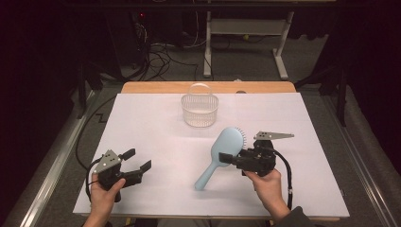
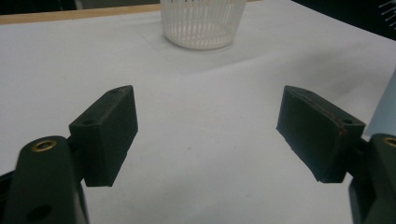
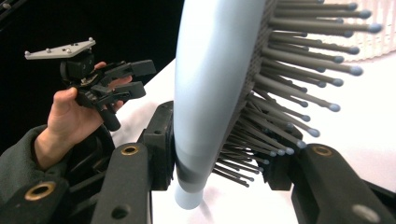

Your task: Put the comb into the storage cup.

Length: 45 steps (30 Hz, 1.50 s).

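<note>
A light-blue hairbrush [image 1: 218, 152] is held over the white table cover, handle pointing down-left toward the table and bristles facing right. My right gripper [image 1: 230, 156] is shut on its head near the neck. In the right gripper view, one pad presses the brush's smooth back [image 3: 205, 84] and the other sits among the bristles, with the gripper [image 3: 219, 156] closed around it. My left gripper [image 1: 138, 159] stands open at the near left with nothing between its fingers. In its own view the left gripper [image 2: 208, 95] has its jaws wide apart over bare cover.
A white slatted basket [image 1: 199, 111] with a hoop handle stands at the back middle of the table and appears in the left gripper view as the basket [image 2: 203, 23]. The white cover [image 1: 156, 127] lies over a wooden tabletop. Cables and a desk frame lie on the floor beyond.
</note>
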Motion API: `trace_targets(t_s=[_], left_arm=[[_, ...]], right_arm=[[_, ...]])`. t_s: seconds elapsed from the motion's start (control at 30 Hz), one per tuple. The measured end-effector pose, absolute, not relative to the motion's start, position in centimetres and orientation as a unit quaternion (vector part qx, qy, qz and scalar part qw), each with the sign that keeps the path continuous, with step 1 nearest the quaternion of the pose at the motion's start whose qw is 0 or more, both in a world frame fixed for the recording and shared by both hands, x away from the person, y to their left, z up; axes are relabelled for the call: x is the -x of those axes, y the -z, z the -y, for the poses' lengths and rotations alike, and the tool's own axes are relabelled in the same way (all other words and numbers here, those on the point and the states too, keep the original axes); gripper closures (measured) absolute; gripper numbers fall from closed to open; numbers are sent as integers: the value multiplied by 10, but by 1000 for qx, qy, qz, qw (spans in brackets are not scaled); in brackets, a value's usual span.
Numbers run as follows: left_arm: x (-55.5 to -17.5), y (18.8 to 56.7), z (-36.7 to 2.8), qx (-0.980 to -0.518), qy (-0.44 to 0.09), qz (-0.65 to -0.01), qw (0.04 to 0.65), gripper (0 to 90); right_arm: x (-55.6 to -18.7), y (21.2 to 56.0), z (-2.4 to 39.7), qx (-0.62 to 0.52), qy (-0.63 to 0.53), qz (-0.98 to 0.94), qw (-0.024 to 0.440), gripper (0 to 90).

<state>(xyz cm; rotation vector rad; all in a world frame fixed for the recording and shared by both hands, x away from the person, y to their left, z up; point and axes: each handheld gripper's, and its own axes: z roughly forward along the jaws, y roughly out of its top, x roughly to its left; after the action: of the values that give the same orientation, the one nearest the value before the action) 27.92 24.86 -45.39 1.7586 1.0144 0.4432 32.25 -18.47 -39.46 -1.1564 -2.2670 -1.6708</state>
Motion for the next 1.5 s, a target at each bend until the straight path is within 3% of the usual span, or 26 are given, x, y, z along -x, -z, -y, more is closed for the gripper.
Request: trace_targets(t_s=[1.5], left_arm=[[-284,468,-251,-726,-189,-439,494,199]], right_arm=[[-358,355,216,421,551,721,10,547]])
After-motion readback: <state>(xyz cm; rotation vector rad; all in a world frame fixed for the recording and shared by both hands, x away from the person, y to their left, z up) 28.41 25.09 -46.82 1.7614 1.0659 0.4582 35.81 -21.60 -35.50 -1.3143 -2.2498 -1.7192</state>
